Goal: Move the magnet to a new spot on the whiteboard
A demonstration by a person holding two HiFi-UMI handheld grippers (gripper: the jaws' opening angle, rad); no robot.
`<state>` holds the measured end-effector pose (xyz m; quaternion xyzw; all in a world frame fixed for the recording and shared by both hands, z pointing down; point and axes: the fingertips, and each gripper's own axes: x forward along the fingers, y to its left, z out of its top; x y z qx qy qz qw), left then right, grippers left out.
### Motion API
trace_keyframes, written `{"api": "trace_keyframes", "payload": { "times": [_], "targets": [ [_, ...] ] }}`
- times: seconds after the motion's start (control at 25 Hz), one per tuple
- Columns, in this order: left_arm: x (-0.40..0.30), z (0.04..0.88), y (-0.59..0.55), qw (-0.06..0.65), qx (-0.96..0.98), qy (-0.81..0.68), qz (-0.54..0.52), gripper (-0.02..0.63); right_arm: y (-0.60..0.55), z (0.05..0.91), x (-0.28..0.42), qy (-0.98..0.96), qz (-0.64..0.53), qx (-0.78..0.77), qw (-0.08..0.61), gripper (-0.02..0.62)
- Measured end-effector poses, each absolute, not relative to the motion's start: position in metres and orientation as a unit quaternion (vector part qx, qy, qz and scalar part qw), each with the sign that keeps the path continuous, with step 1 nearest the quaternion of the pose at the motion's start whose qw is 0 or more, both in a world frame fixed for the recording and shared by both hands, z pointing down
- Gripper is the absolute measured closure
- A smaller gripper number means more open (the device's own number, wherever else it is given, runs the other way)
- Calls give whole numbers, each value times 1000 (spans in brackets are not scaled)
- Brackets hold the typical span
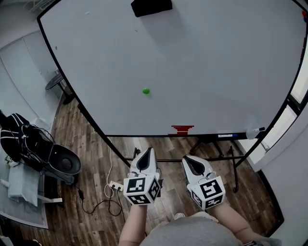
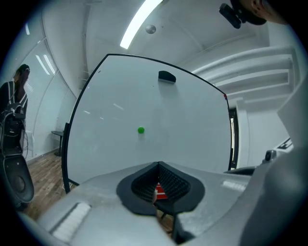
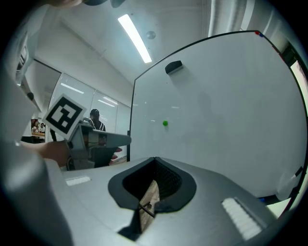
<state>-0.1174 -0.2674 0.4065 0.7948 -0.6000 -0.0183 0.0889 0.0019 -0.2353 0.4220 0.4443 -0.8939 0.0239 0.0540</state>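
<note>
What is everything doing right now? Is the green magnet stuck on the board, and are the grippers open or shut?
green magnet: stuck on the board, nothing touching it
whiteboard: standing upright, no writing visible
black eraser: stuck near the board's top edge
red item: resting at the board's bottom edge
left gripper: shut, empty, away from the board
right gripper: shut, empty, away from the board

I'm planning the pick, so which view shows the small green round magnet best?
The head view: the small green round magnet shows largest, unobstructed on the white whiteboard. Both gripper views also show it, as a smaller dot above the jaws.
</note>
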Motion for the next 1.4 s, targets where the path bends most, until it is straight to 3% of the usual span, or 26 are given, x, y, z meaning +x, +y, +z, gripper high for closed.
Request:
{"api": "trace_keyframes", "payload": {
  "times": [0.2, 0.4, 0.56, 1.4],
  "targets": [
    [-123, 382, -316, 73, 788, -610, -34, 601, -243, 422, 4, -894, 25, 444, 53, 594],
    [-127, 356, -361, 64, 785, -614, -47, 512, -245, 424, 4, -894, 29, 444, 52, 594],
    [-129, 343, -391, 53, 783, -618, -47, 488, -248, 426, 2, -893, 29, 446, 53, 594],
    [-140, 326, -499, 10, 769, -639, -25, 456, -325, 431, -14, -887, 21, 459, 51, 594]
  ]
}}
